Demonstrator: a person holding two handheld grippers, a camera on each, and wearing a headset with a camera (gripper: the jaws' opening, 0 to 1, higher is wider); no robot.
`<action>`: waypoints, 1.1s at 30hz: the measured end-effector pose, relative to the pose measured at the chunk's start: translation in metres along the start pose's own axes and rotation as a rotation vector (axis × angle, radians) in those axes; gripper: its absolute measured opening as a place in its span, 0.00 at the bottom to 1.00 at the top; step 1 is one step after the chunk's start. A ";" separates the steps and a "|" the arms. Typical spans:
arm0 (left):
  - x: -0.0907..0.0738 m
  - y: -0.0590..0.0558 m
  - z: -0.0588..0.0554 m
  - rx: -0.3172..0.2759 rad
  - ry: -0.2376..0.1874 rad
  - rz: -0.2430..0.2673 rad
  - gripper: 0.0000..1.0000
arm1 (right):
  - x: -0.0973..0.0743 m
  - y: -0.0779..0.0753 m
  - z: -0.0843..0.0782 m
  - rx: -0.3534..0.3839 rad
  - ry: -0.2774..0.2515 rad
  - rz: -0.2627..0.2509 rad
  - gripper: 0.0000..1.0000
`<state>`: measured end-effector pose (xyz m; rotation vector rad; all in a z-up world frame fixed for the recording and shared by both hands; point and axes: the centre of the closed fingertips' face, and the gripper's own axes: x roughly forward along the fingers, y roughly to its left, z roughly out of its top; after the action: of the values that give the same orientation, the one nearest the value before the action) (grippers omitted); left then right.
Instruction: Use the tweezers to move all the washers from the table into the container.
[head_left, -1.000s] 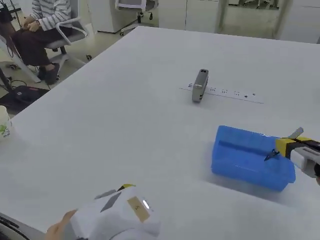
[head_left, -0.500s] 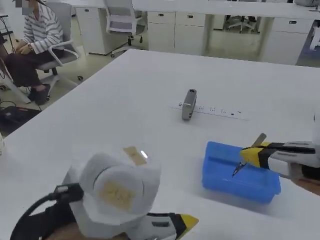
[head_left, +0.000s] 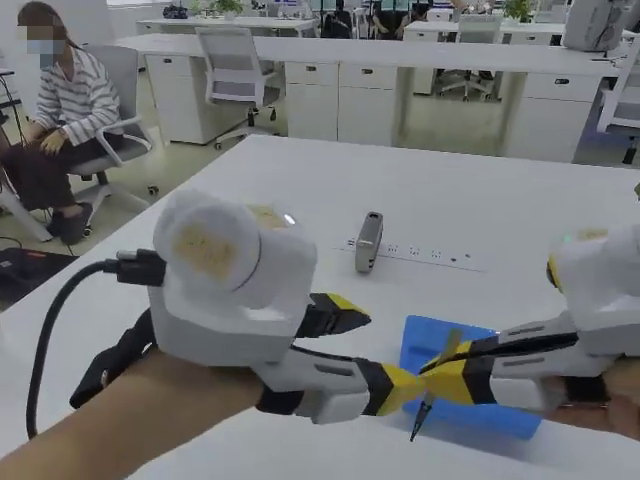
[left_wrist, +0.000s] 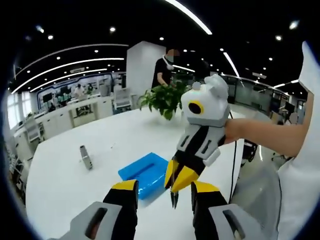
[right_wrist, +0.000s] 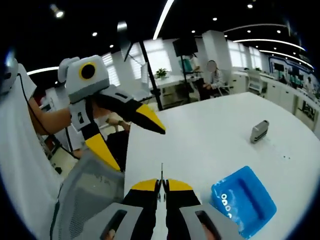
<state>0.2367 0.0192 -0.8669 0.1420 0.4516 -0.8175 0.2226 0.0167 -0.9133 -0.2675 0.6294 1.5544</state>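
So, the right tongs (right_wrist: 161, 184) are pinched nearly shut on the tweezers (right_wrist: 161, 172). The thin dark tip is seen poking out past the yellow jaw ends, and it's angled downward in the head view. The left tongs (head_left: 395, 347) are spread wide with nothing gripped. In the head view their lower yellow jaw is met nose to nose by the right tongs, though real contact can't be judged from here. In the left gripper view the tweezers' point is framed right between the two open jaws. Both tools are held up above the white worktop (head_left: 300, 190). The blue container (right_wrist: 250, 205) is sat on that worktop, partly hidden behind the tongs in the head view. In the right gripper view a little row of white washers (right_wrist: 226, 198) can be made out inside it at one end. Farther back, a small grey block (head_left: 369, 241) is parked at one end of a row of sockets (head_left: 430, 256) set into the worktop. Way off past the left edge, a person in a striped top (head_left: 65, 95) is seated on an office chair.
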 end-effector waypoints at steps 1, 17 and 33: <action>0.001 -0.001 0.001 0.000 -0.004 -0.008 0.38 | 0.001 0.004 -0.002 -0.025 0.019 0.018 0.01; 0.023 -0.041 -0.003 0.064 0.030 -0.274 0.00 | 0.000 0.021 -0.014 -0.098 0.075 0.122 0.01; 0.017 -0.041 0.022 0.123 -0.054 -0.263 0.00 | -0.017 0.015 -0.001 0.023 -0.105 0.115 0.07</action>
<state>0.2237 -0.0265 -0.8525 0.1764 0.3734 -1.1058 0.2092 0.0020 -0.9017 -0.1334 0.5886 1.6593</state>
